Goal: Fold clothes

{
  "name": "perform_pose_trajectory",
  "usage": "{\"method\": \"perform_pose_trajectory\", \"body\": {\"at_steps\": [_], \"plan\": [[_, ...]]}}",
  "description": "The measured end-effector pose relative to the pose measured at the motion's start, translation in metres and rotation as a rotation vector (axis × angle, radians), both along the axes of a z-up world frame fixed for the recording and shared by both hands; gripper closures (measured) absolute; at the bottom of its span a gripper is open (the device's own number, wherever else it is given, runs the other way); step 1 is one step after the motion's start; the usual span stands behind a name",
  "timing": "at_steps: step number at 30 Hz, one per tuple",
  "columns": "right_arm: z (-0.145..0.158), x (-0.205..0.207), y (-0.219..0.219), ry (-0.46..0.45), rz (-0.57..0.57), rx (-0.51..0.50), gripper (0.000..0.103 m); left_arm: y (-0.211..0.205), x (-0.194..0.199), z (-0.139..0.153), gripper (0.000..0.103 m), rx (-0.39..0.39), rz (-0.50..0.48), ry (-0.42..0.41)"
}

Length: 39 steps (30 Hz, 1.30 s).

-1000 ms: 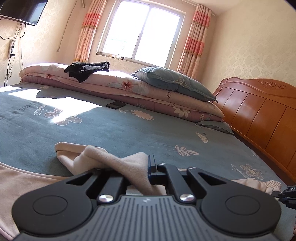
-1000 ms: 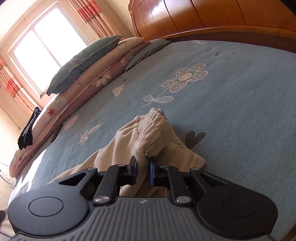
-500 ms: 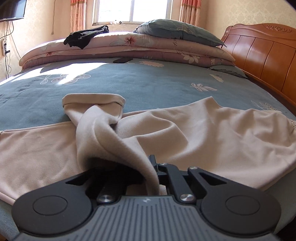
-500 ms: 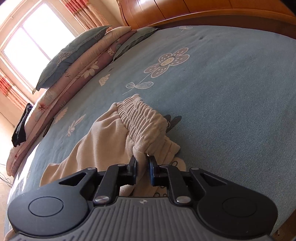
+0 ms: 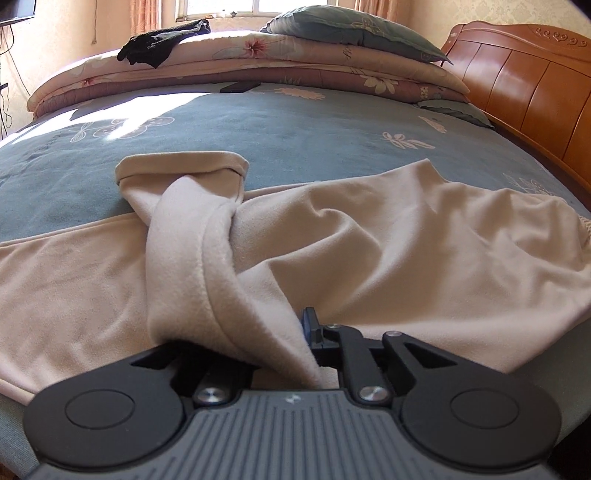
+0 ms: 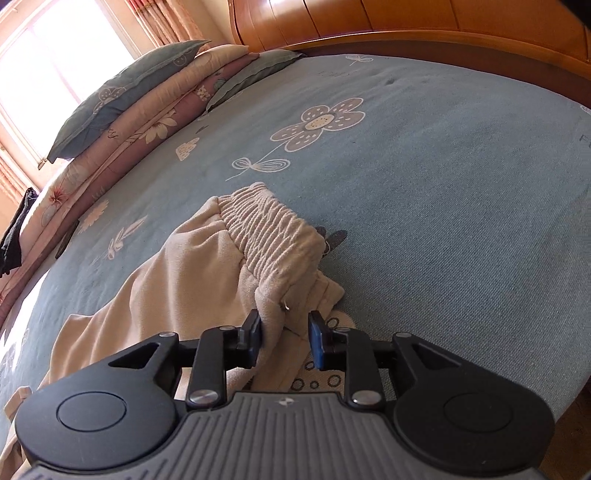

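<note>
**Across the near edge of the bed: beige trousers, half straightened**

Across the near side of the bed, a pair of beige fleece trousers (image 5: 388, 236) is spread lengthwise, one leg lying flat and the other leg (image 5: 192, 236) twisted and drawn back over it, its hemmed cuff (image 5: 181, 170) resting on the blue floral bedspread (image 5: 258, 125). A fold of that twisted leg is clamped by the left gripper (image 5: 295, 334); only its right finger is seen, the other being buried under cloth. At the other end, the ribbed elastic waistband (image 6: 269, 229) is bunched and raised off the bedspread. The right gripper (image 6: 284, 336) is seen with its jaws apart, a corner of the waistband fabric lying loosely between the blue pads (image 6: 317, 343) without being pinched.

The step in hand is judged to be the laying-out of the trousers, not a finished fold: the garment is crumpled and one leg is twisted. The next move is likely to call for the held leg to be untwisted and laid square on the other, and for the waistband to be flattened.

Beyond the garment, stacked quilts (image 5: 295, 55) with a pillow (image 5: 351, 33) and a dark garment (image 5: 159, 44) are seen below the window, with the wooden headboard (image 5: 524, 85) at the right.
</note>
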State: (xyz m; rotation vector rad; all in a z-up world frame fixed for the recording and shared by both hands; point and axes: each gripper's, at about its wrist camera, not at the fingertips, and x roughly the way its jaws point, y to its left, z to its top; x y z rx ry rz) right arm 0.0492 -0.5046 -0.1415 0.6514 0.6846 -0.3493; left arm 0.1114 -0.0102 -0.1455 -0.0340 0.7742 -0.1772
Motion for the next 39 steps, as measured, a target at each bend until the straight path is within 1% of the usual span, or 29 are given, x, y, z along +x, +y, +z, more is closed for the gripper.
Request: {"method": "perform_pose_trajectory", "body": {"at_steps": [2,4,5,6,8,10,12,14,17,18,20,21,22,23,25,27,28,29,30,31,33,34,36,38,39], "plan": [[0.006,-0.005,0.001,-0.01,-0.006,0.003,0.071,0.005,-0.004,0.006,0.088,-0.007,-0.006,0.011],[0.015,-0.013,0.003,-0.019,-0.025,0.003,0.061,0.009,-0.008,0.012,0.082,-0.013,-0.012,0.022],[0.02,-0.017,0.005,-0.026,-0.037,0.003,0.053,0.011,-0.01,0.015,0.077,-0.016,-0.015,0.027],[0.026,-0.023,0.007,-0.042,-0.047,-0.003,0.051,0.014,-0.013,0.018,0.074,-0.019,-0.018,0.033],[0.04,-0.032,0.013,-0.074,-0.049,-0.033,0.052,0.018,-0.017,0.025,0.071,-0.025,-0.024,0.043],[0.054,-0.037,0.021,-0.093,-0.029,-0.077,0.052,0.024,-0.022,0.032,0.066,-0.028,-0.026,0.048],[0.067,-0.039,0.03,-0.118,-0.001,-0.115,0.051,0.033,-0.028,0.043,0.059,-0.033,-0.014,0.026],[0.079,-0.039,0.041,-0.157,0.04,-0.14,0.051,0.043,-0.033,0.054,0.059,-0.052,0.0,0.004],[0.085,-0.029,0.064,-0.201,0.151,-0.141,0.05,0.057,-0.04,0.071,0.058,-0.081,0.021,-0.029],[0.084,-0.022,0.074,-0.198,0.197,-0.14,0.05,0.06,-0.042,0.075,0.052,-0.082,0.04,-0.052],[0.077,-0.005,0.101,-0.182,0.309,-0.153,0.051,0.064,-0.046,0.082,0.046,-0.074,0.07,-0.095],[0.071,0.002,0.114,-0.166,0.356,-0.156,0.052,0.066,-0.047,0.084,0.045,-0.062,0.08,-0.113],[0.063,0.01,0.125,-0.139,0.392,-0.153,0.052,0.068,-0.047,0.085,0.045,-0.068,0.081,-0.114],[0.052,0.019,0.142,-0.096,0.43,-0.146,0.053,0.069,-0.048,0.086,0.045,-0.074,0.082,-0.114],[0.029,0.029,0.166,-0.03,0.482,-0.17,0.053,0.07,-0.049,0.086,0.045,-0.091,0.077,-0.109],[0.006,0.036,0.182,0.045,0.491,-0.174,0.051,0.067,-0.05,0.085,0.045,-0.087,0.066,-0.104],[-0.003,0.037,0.186,0.056,0.486,-0.177,0.05,0.065,-0.051,0.084,0.045,-0.084,0.06,-0.101],[-0.006,0.031,0.192,0.017,0.475,-0.221,0.048,0.062,-0.051,0.084,0.045,-0.079,0.052,-0.102],[-0.006,0.028,0.197,0.003,0.486,-0.24,0.039,0.059,-0.05,0.083,0.045,-0.074,0.043,-0.103],[-0.006,0.025,0.2,-0.01,0.501,-0.255,0.035,0.053,-0.048,0.083,0.044,-0.069,0.032,-0.1],[-0.008,0.023,0.203,-0.041,0.519,-0.251,0.019,0.038,-0.041,0.083,0.044,-0.063,0.008,-0.097],[-0.01,0.022,0.203,-0.065,0.522,-0.234,0.015,0.028,-0.037,0.084,0.044,-0.064,-0.005,-0.098],[-0.012,0.021,0.2,-0.104,0.518,-0.201,0.001,0.009,-0.028,0.085,0.044,-0.064,-0.032,-0.101],[-0.015,0.021,0.197,-0.144,0.511,-0.171,0.0,-0.011,-0.02,0.086,0.043,-0.064,-0.058,-0.103],[-0.015,0.021,0.199,-0.144,0.515,-0.182,0.0,-0.019,-0.015,0.087,0.043,-0.065,-0.073,-0.109]]}}
